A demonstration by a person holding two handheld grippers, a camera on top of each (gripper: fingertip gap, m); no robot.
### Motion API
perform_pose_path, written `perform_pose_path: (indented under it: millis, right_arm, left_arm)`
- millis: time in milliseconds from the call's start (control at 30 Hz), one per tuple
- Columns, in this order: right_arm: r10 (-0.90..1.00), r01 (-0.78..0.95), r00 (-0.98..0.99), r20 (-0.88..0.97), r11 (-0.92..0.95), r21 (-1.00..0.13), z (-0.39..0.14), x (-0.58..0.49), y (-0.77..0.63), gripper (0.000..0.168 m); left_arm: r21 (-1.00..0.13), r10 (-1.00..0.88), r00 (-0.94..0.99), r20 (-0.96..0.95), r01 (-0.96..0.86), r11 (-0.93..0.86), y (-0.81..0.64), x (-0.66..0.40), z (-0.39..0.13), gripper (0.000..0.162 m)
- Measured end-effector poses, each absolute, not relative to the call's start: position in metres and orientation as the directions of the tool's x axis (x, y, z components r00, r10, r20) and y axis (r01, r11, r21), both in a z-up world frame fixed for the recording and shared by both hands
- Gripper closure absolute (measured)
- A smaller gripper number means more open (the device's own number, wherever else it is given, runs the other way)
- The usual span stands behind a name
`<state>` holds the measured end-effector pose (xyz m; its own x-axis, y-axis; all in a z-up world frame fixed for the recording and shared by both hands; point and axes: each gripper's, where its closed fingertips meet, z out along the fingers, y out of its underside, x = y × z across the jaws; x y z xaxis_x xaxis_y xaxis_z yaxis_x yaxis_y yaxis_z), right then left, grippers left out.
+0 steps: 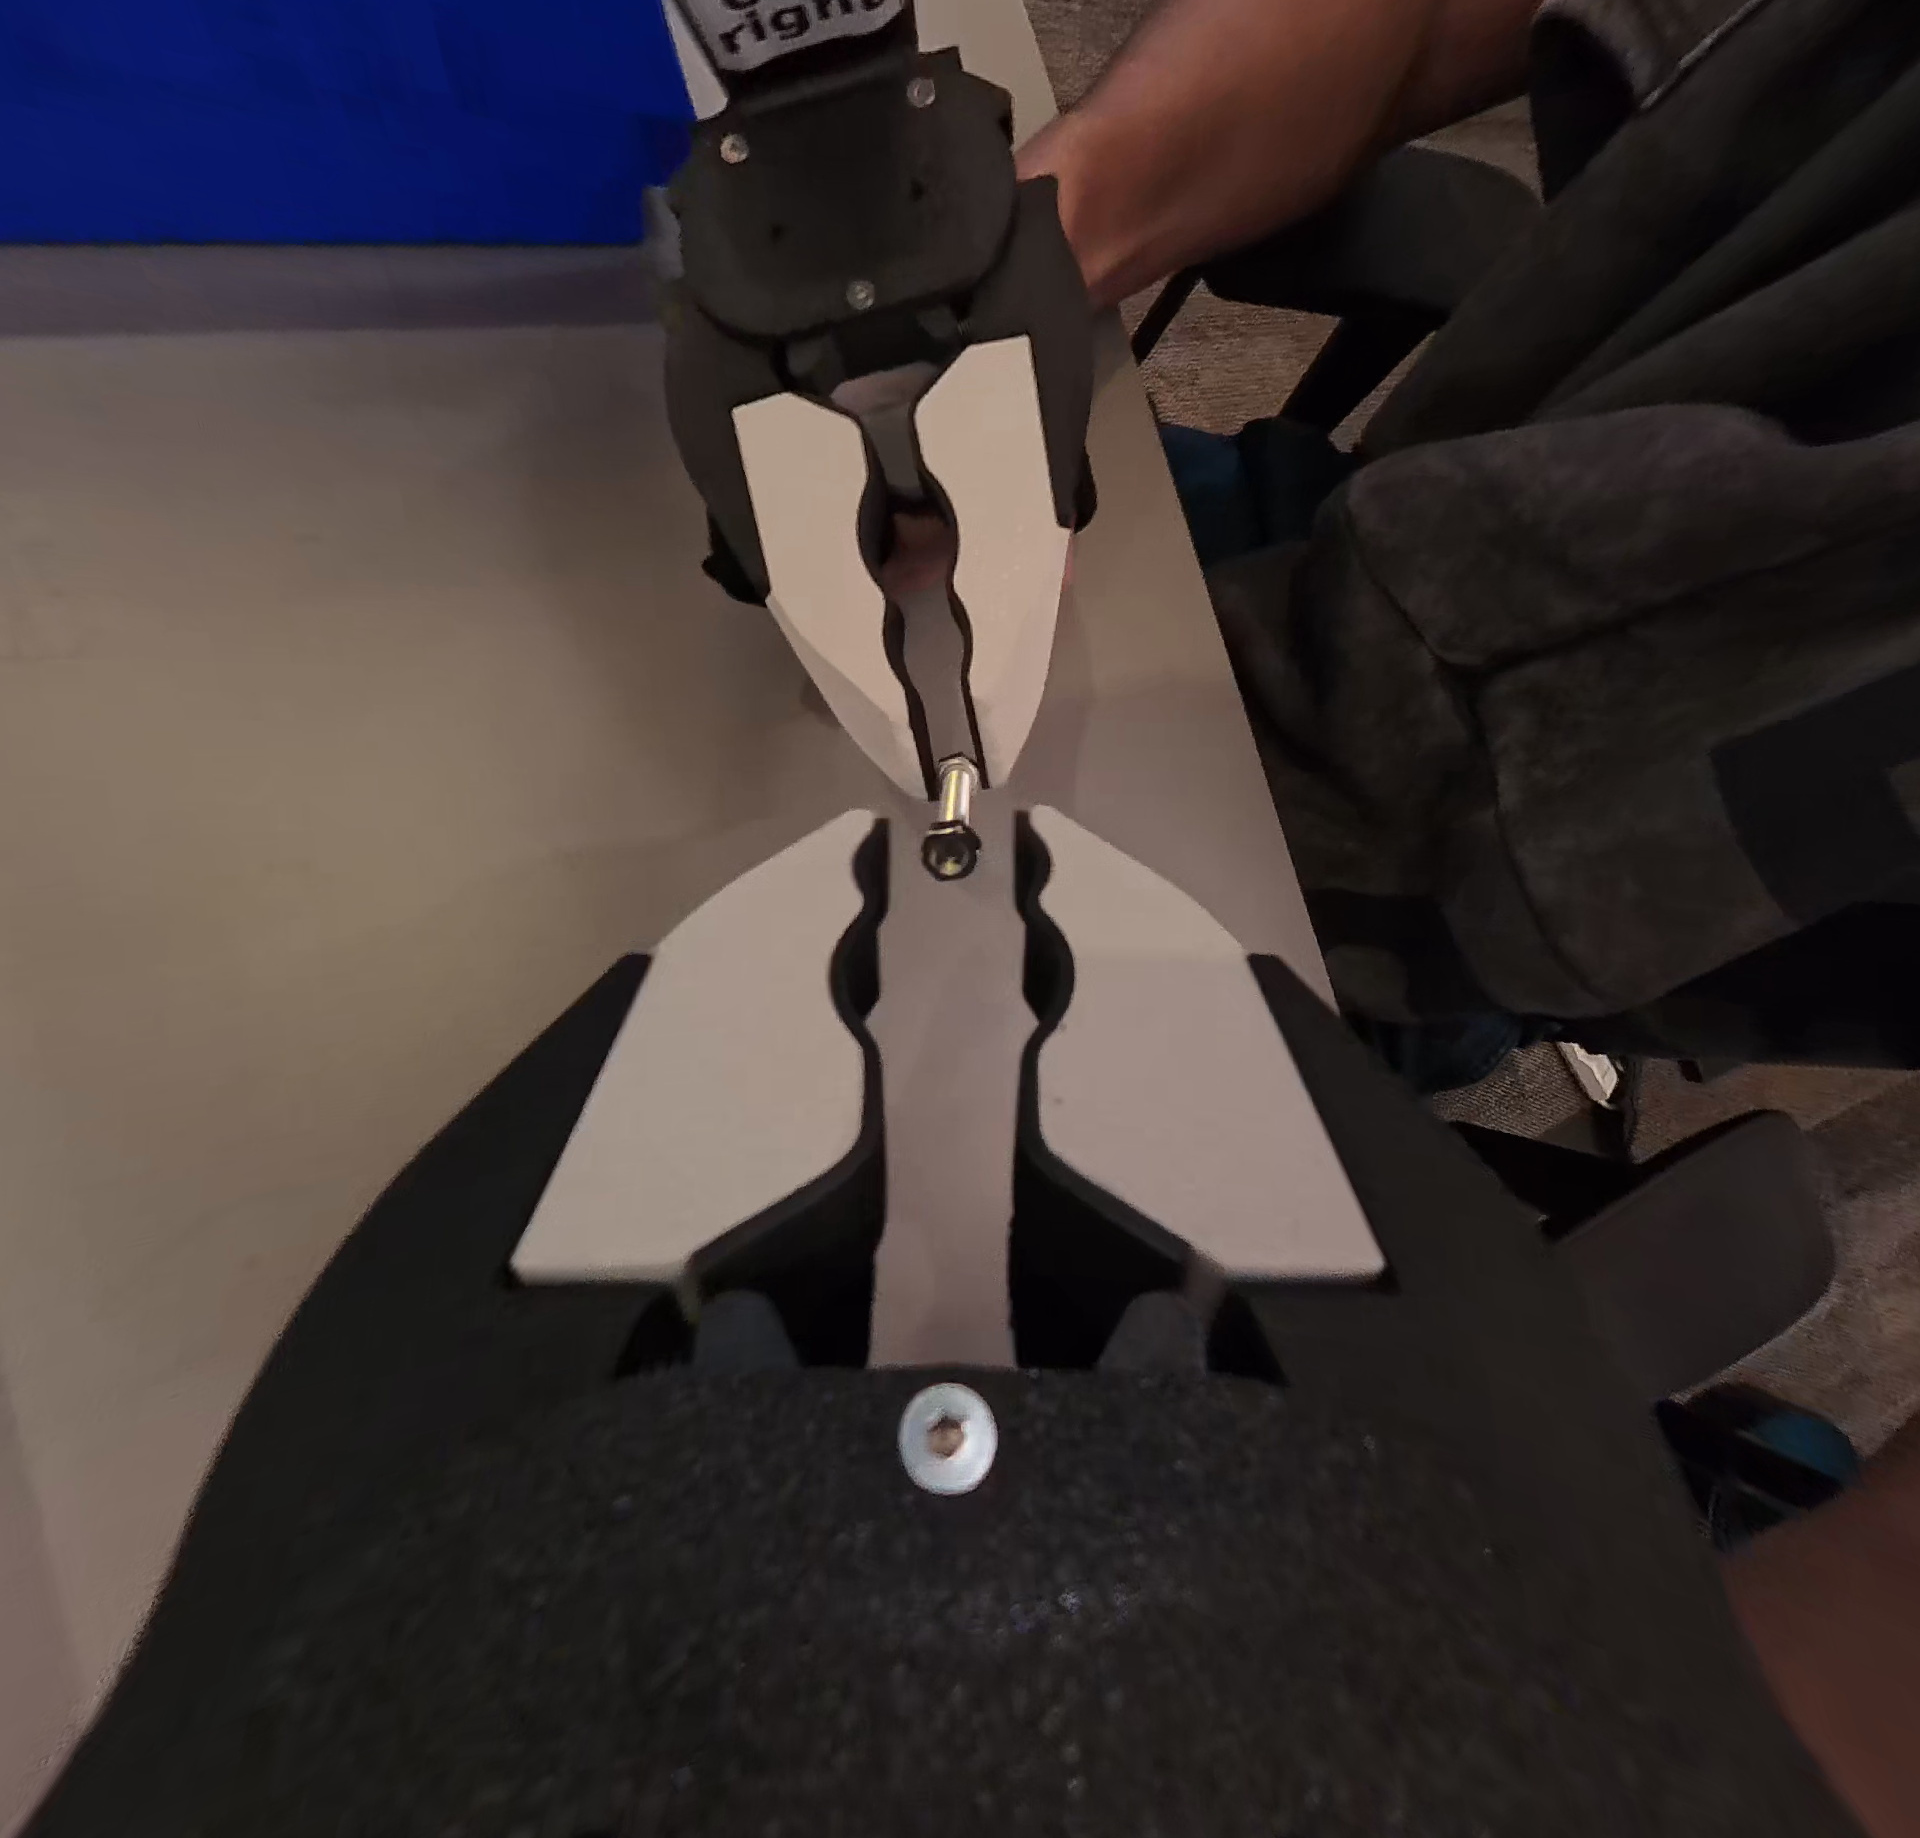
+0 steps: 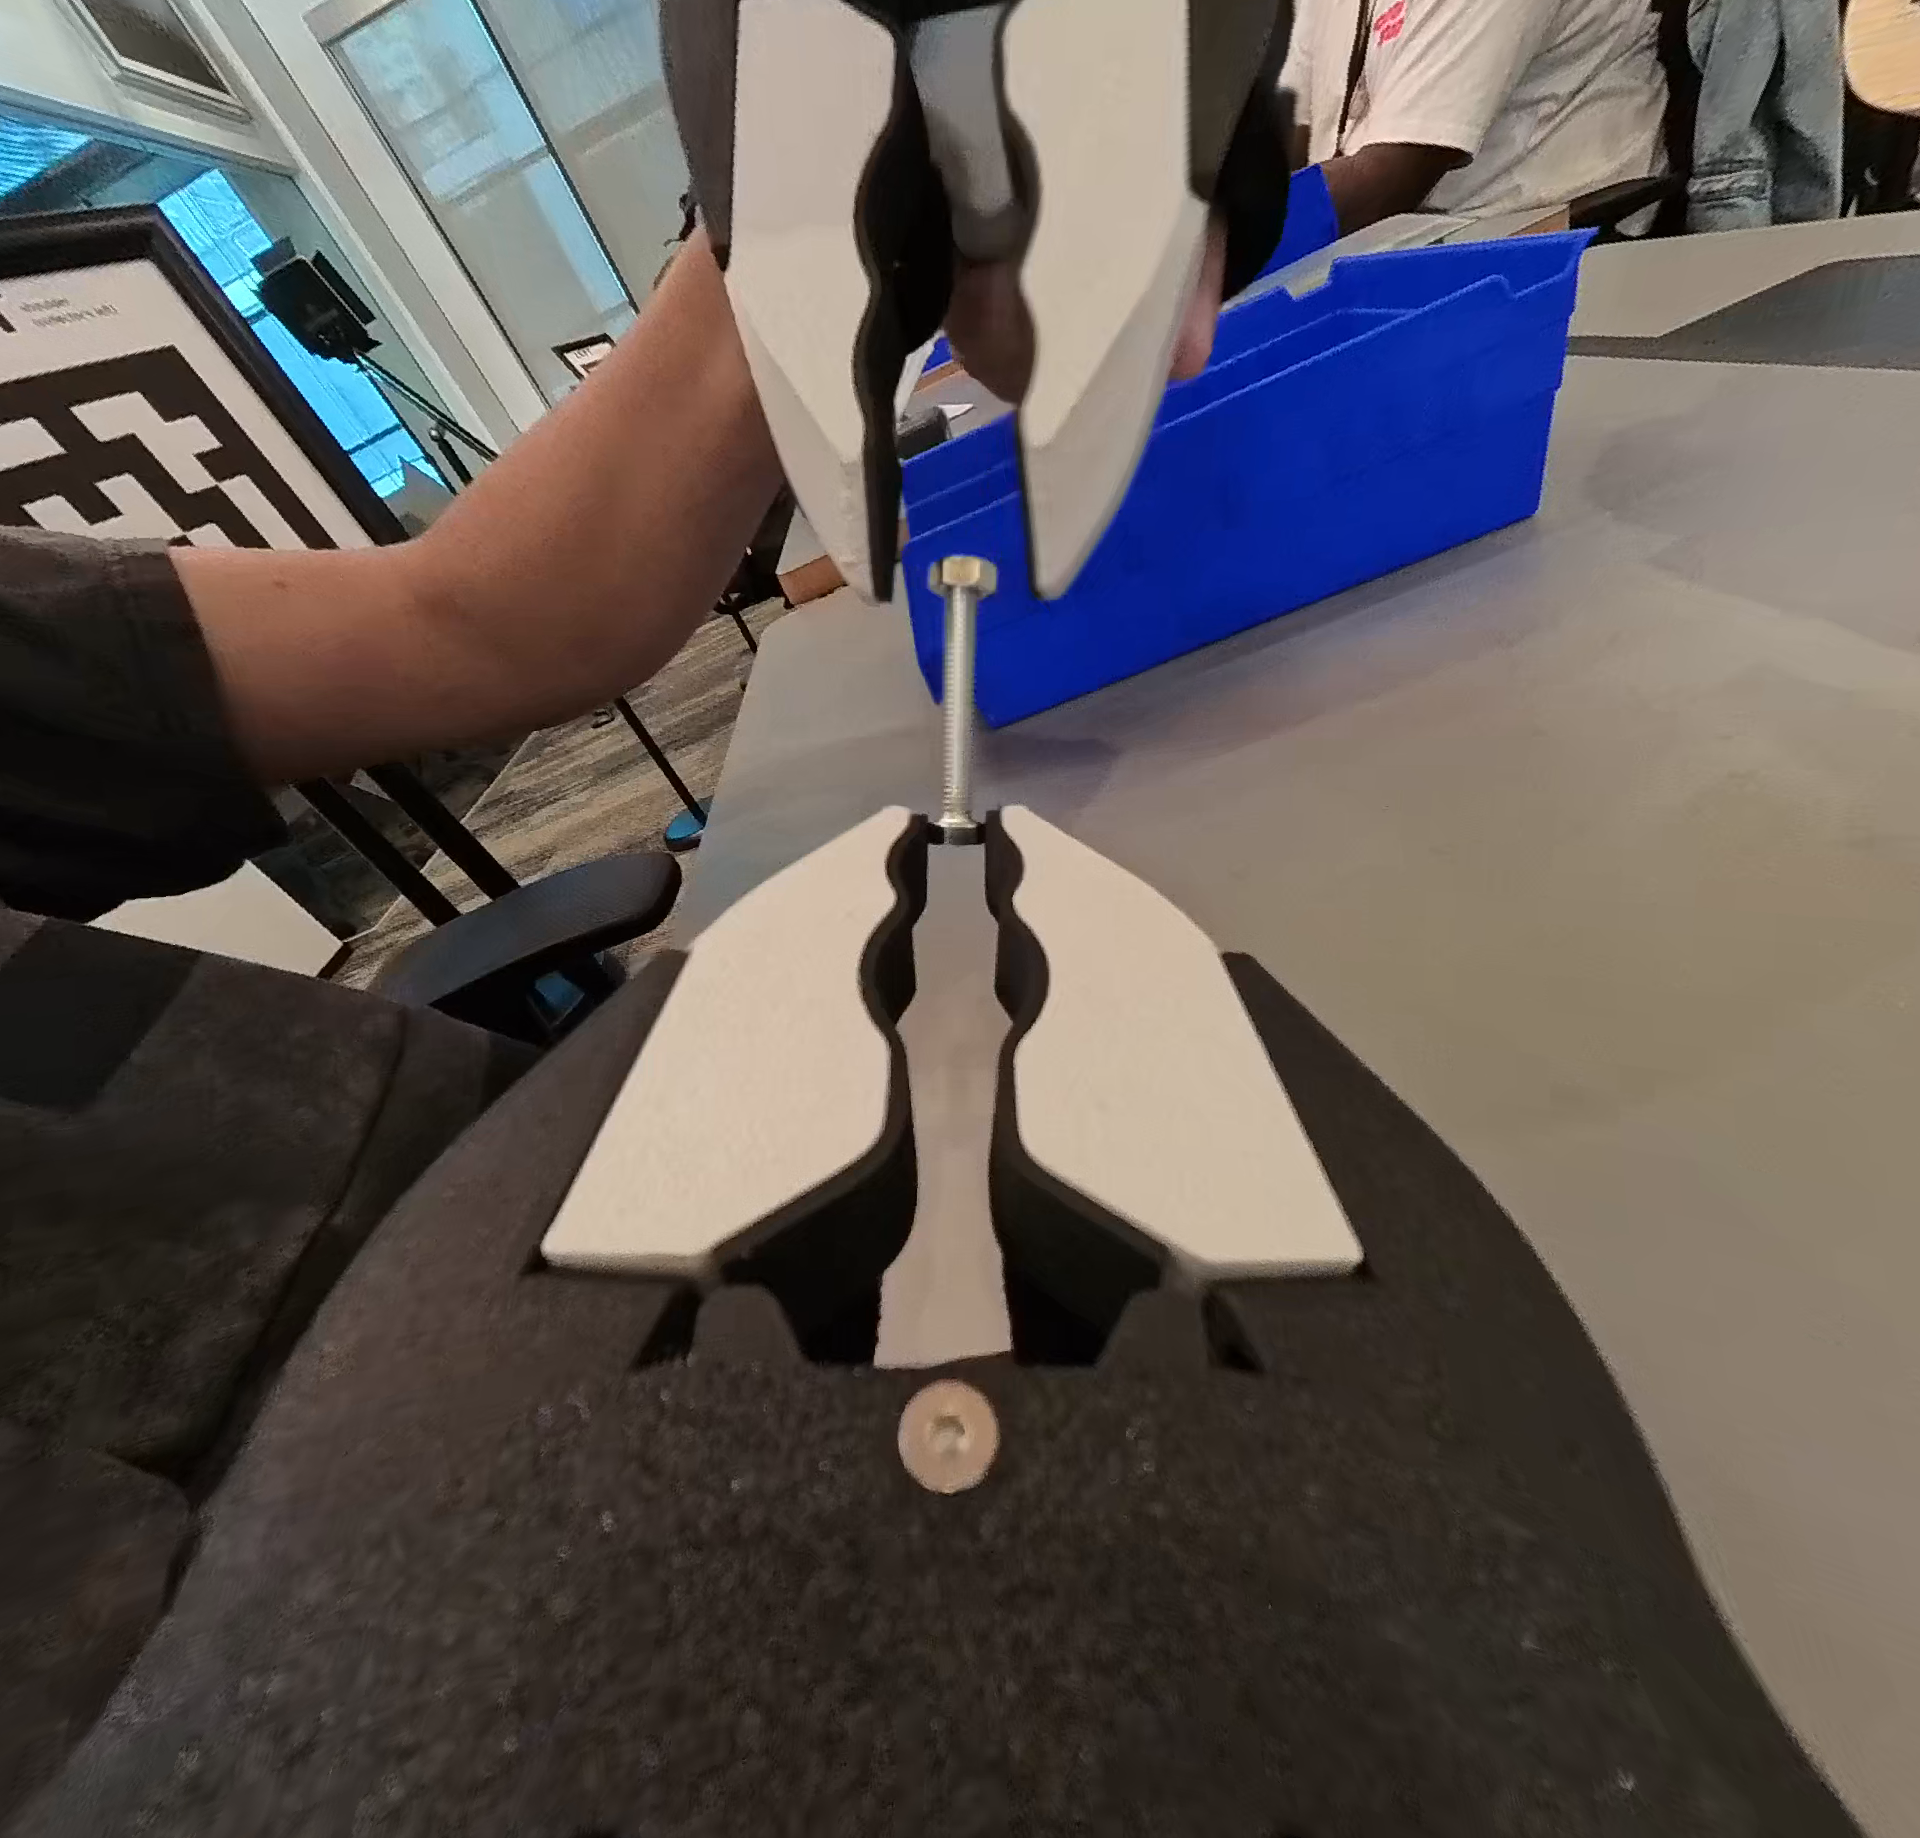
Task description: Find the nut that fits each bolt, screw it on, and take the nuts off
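A silver bolt (image 2: 956,708) is held in the air above the grey table (image 2: 1455,957). My right gripper (image 2: 958,820) is shut on one end of it, where a small dark piece sits between the fingertips. The other end carries a silver hex piece (image 2: 963,575), nut or head I cannot tell. My left gripper (image 2: 961,583) points at it with a finger on each side and small gaps, open. In the left wrist view the hex end (image 1: 951,858) sits between my left gripper's (image 1: 956,832) fingertips, and the right gripper (image 1: 951,749) pinches the bolt (image 1: 954,796) just beyond.
A blue plastic bin (image 2: 1299,500) stands on the table behind the bolt and also shows in the left wrist view (image 1: 312,74). The table edge (image 1: 1226,697) runs close on the operator's side, with a dark chair (image 2: 540,915) and forearm (image 2: 468,625) there. People stand behind the far side. My hands' fingertips stand some 4 centimeters from each other.
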<state>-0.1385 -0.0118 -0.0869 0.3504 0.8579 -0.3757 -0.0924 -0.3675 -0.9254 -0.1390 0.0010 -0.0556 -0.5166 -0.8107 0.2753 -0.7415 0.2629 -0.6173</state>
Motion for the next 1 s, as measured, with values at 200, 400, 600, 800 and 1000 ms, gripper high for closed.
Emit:
perform_pose_path:
  millis: [200, 400, 600, 800, 1000]
  right_arm:
    - [0.851, -0.085, 0.416, -0.32, -0.314, -0.946, -0.086, -0.132, -0.007, 0.158]
    - [0.791, -0.15, 0.566, -0.231, -0.176, -0.973, -0.069, -0.111, 0.007, 0.158]
    - [0.788, -0.155, 0.571, -0.232, -0.174, -0.972, -0.07, -0.121, 0.006, 0.158]
    - [0.791, -0.128, 0.564, -0.238, -0.201, -0.971, -0.076, -0.134, 0.006, 0.158]
    - [0.782, -0.118, 0.571, -0.251, -0.225, -0.967, -0.08, -0.135, 0.011, 0.158]
  left_arm:
    - [-0.753, -0.878, -0.41, 0.245, -0.652, 0.094, 0.015, -0.131, -0.036, 0.117]
    - [-0.93, -0.928, -0.152, 0.341, -0.197, -0.31, 0.016, -0.124, -0.028, 0.117]
    - [-0.947, -0.948, 0.018, 0.318, 0.05, -0.317, 0.007, -0.13, -0.033, 0.118]
    - [-0.953, -0.952, 0.049, 0.303, 0.033, -0.302, 0.014, -0.133, -0.043, 0.113]
    - [-0.955, -0.955, 0.011, 0.297, 0.029, -0.296, 0.009, -0.129, -0.042, 0.112]
